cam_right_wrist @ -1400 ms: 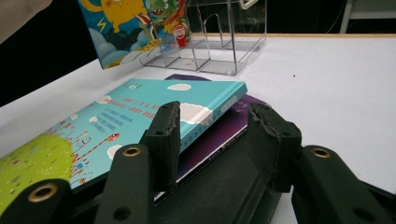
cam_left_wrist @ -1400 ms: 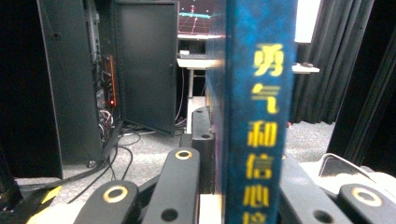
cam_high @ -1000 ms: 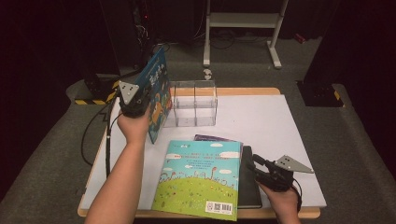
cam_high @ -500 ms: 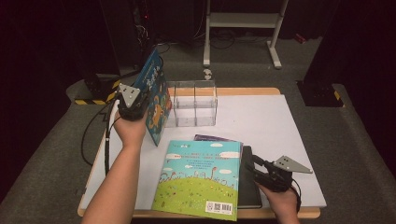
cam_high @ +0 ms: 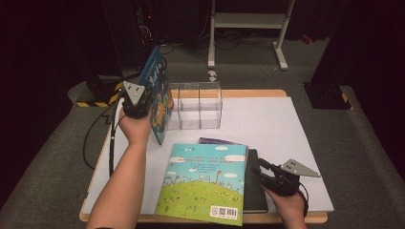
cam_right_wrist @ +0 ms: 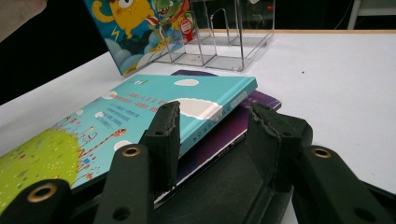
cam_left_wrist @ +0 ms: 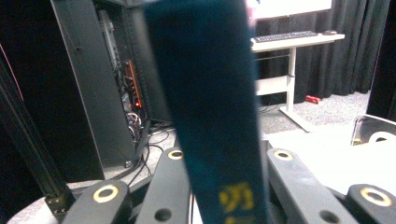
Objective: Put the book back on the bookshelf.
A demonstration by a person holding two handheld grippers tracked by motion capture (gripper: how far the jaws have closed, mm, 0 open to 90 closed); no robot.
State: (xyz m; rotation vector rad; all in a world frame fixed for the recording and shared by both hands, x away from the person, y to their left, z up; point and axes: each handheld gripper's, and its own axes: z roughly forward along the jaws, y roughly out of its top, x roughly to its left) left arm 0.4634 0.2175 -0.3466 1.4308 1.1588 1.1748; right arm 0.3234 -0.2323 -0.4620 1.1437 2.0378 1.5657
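Seen from above: left gripper (cam_high: 138, 98) at the worktop's (cam_high: 286, 143) far left, jaws clamped tight on the spine of a blue picture book (cam_high: 157, 95), held upright and tilted just left of a clear rack (cam_high: 199, 106) with 2 compartments. Near the front edge, right gripper (cam_high: 267, 174) with jaws partly open around the right edge of a stack of 3 books: green-and-sky-blue book (cam_high: 205, 188) on top, purple book (cam_high: 222, 141) beneath, black book (cam_high: 255, 191) lowest. Pressing or merely touching: cannot tell.

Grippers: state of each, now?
Left gripper: shut on the blue book, held upright.
Right gripper: open, jaws around the stack's edge, not clamped.
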